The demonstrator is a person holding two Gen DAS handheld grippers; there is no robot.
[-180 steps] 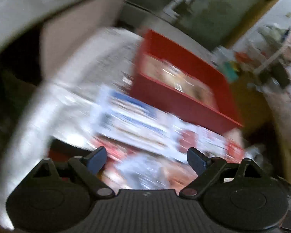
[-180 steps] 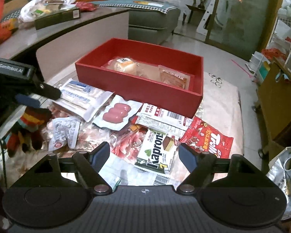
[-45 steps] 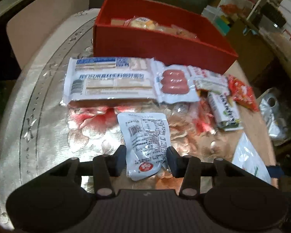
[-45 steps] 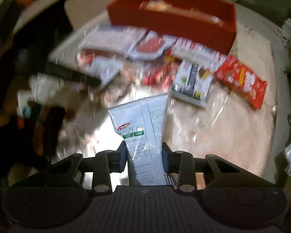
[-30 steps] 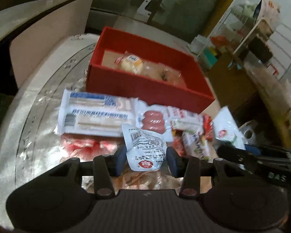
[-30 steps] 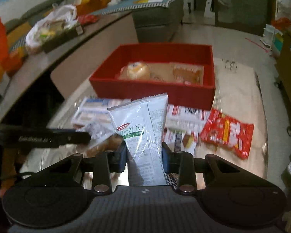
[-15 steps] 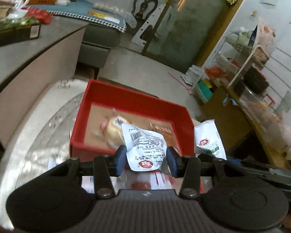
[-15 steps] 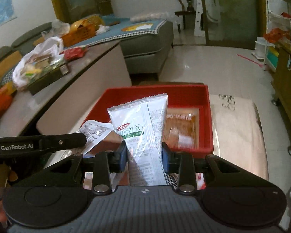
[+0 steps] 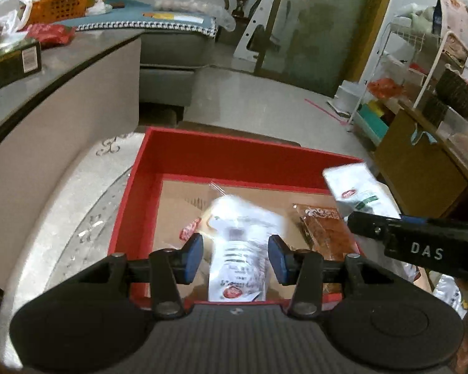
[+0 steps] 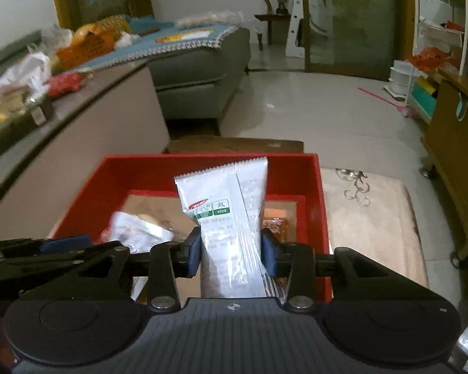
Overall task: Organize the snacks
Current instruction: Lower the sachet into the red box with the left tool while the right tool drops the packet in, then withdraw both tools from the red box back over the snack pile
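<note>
A red box (image 9: 234,155) sits on the table below both grippers, holding a brown snack pack (image 9: 321,227) and a wrapped bun (image 9: 199,224). My left gripper (image 9: 235,258) hangs over the box's near left part with its jaws opening. A white printed pouch (image 9: 237,249) shows blurred between the pads with a gap on each side. My right gripper (image 10: 231,255) is over the box's right part. A tall white packet (image 10: 224,205) stands upright between its pads, which still touch it while the jaws are opening. That packet (image 9: 355,190) also shows at the right of the left wrist view.
A grey counter (image 10: 87,109) with bags and boxes runs along the left. A grey sofa (image 10: 199,62) stands behind it. A wooden cabinet (image 9: 421,168) and a wire rack (image 9: 421,46) are at the right. The patterned tablecloth (image 10: 368,218) lies right of the box.
Both grippers moved forward from above the loose snacks to over the red box. The left pads have spread and the pouch between them has gone blurred and dropped lower.
</note>
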